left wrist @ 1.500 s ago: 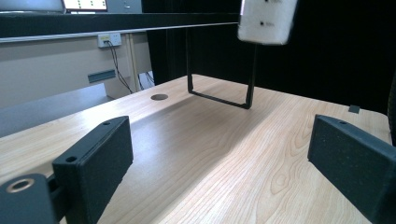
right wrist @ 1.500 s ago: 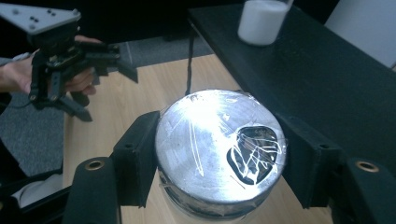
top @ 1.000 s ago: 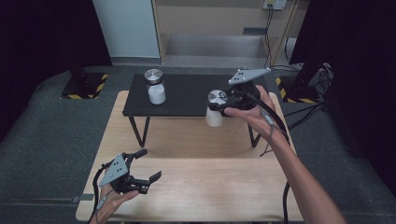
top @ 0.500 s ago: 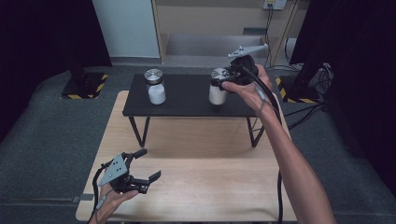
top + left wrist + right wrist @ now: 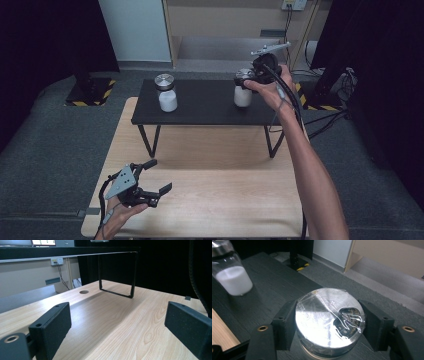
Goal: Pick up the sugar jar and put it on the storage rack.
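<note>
Over the black shelf (image 5: 200, 102), right gripper (image 5: 329, 322) jaws clamp a shaker's lid (image 5: 328, 317) — left gripper (image 5: 150, 177) jaws spread, empty.

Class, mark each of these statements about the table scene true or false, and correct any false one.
1. The right claw grips a jar by its silver lid. True.
2. The left claw holds the other jar. False: its jaws are open with nothing between them, low over the wooden table.
3. Both jars hold something white. True.
4. The jars touch each other. False: they are far apart, one towards each end of the black shelf.
5. The shelf stands on the wooden table. True.
</note>
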Available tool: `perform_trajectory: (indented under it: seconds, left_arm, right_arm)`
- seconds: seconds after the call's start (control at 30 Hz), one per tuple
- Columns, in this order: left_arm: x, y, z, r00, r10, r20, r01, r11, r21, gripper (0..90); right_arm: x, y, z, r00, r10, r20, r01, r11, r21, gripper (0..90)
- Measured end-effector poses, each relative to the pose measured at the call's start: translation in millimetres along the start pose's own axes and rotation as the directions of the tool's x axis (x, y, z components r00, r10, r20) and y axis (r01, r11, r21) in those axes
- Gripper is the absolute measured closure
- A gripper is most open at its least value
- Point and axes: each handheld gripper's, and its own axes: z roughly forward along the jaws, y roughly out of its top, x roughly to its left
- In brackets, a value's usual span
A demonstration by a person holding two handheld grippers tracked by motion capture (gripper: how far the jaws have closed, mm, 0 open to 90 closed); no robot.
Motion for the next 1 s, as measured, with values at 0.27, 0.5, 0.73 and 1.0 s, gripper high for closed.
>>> perform_trajectory:
  seconds: [0.27, 0.5, 0.73, 1.0]
  left_arm:
    - [0.9, -0.7, 1.4, 0.9997, 0.022, -0.002, -0.022, 0.9997, -0.005, 5.7]
    - [0.8, -0.7, 1.4, 0.9998, 0.021, 0.000, -0.021, 0.9998, -0.005, 5.7]
    - [0.0, -0.7, 1.4, 0.9998, 0.019, 0.001, -0.019, 0.9998, -0.006, 5.7]
    - [-2.1, -1.1, 1.6, 0.9999, 0.016, 0.004, -0.016, 0.9998, -0.012, 5.7]
  right_arm:
    - [-12.8, -18.1, 5.9, 0.9972, 0.070, -0.025, -0.071, 0.997, -0.017, 35.1]
    - [-16.3, -31.2, 6.7, 0.9931, 0.100, -0.062, -0.104, 0.992, -0.071, 17.1]
    - [-17.0, -40.1, -23.1, 0.9917, 0.102, -0.078, -0.113, 0.981, -0.158, 7.0]
    - [-19.4, -66.5, -70.9, 0.9958, 0.051, -0.076, -0.067, 0.971, -0.231, 7.0]
